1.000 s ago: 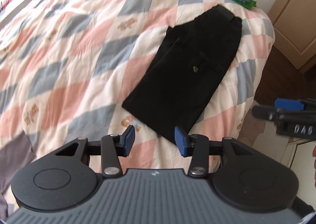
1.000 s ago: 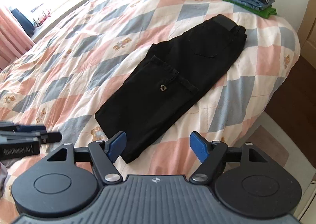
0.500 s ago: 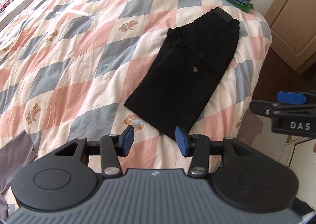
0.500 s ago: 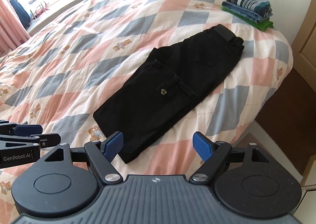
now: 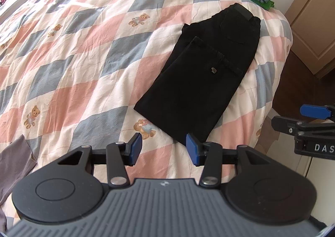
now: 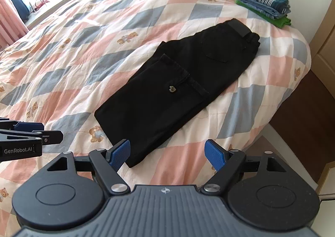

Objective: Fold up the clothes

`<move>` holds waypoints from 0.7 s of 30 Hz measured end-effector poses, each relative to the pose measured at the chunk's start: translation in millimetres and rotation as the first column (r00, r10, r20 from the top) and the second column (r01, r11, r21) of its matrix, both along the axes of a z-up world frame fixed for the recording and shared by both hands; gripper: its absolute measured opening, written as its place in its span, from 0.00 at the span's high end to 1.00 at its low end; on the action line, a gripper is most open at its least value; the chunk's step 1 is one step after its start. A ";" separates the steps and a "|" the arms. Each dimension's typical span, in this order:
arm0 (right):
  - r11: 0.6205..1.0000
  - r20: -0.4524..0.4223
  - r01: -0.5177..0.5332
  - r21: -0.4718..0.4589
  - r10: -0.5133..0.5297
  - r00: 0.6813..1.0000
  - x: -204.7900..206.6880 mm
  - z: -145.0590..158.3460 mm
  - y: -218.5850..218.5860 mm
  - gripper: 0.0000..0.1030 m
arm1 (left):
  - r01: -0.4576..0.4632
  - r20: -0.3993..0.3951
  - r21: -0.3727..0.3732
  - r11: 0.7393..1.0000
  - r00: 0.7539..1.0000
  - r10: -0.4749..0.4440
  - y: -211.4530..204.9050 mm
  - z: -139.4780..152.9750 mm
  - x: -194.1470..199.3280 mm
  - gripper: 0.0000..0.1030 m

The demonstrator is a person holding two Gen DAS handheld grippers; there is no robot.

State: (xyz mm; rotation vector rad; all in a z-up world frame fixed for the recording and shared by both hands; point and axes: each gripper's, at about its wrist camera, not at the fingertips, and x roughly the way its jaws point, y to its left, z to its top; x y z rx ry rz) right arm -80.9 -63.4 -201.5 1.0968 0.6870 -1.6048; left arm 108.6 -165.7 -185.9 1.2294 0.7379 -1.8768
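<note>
— Two folds at least look finished on the black trousers point(image 6: 178, 82): the legs lie one over the other, and the lower part is turned up over the seat, so a long flat packet rests on the checked quilt point(image 5: 69, 53), near the right corner of the bed.

— And the claws, do they hold it?

— No. The left gripper point(image 5: 161, 149) has its jaws apart with nothing between them, and it hangs above the near end of the packet. The right gripper point(image 6: 167, 153) is spread even wider, also empty, just before the same near edge.

— So what is left?

— I judge one more fold is possible, near end carried to the waistband, to make it as short as the folded pile point(image 6: 266, 4) at the far corner. After that it could go to this pile.

— Anything else waiting?

— A grey cloth point(image 5: 14, 165) shows at the left edge of the left view. Whether it is a garment to fold, I cannot tell.
</note>
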 end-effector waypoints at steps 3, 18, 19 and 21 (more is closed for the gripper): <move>1.000 0.002 0.002 0.014 -0.002 1.000 -0.2 -5.1 -2.7 0.22 | 0.006 0.003 0.006 1.000 1.000 -0.006 -5.2 -4.4 -2.2 0.59; 0.879 -0.357 -0.476 0.040 0.457 0.815 101.4 -130.6 -3.2 0.21 | -0.246 -0.229 0.336 0.909 0.915 0.332 -81.8 -131.6 44.3 0.45; 0.862 -0.382 -0.505 0.046 0.482 0.788 111.0 -141.3 -3.4 0.21 | -0.254 -0.248 0.350 0.902 0.903 0.350 -87.4 -140.4 44.3 0.44; 0.828 -0.441 -0.557 0.063 0.524 0.729 129.4 -163.1 -3.8 0.22 | -0.262 -0.278 0.367 0.893 0.885 0.374 -97.3 -158.5 42.0 0.41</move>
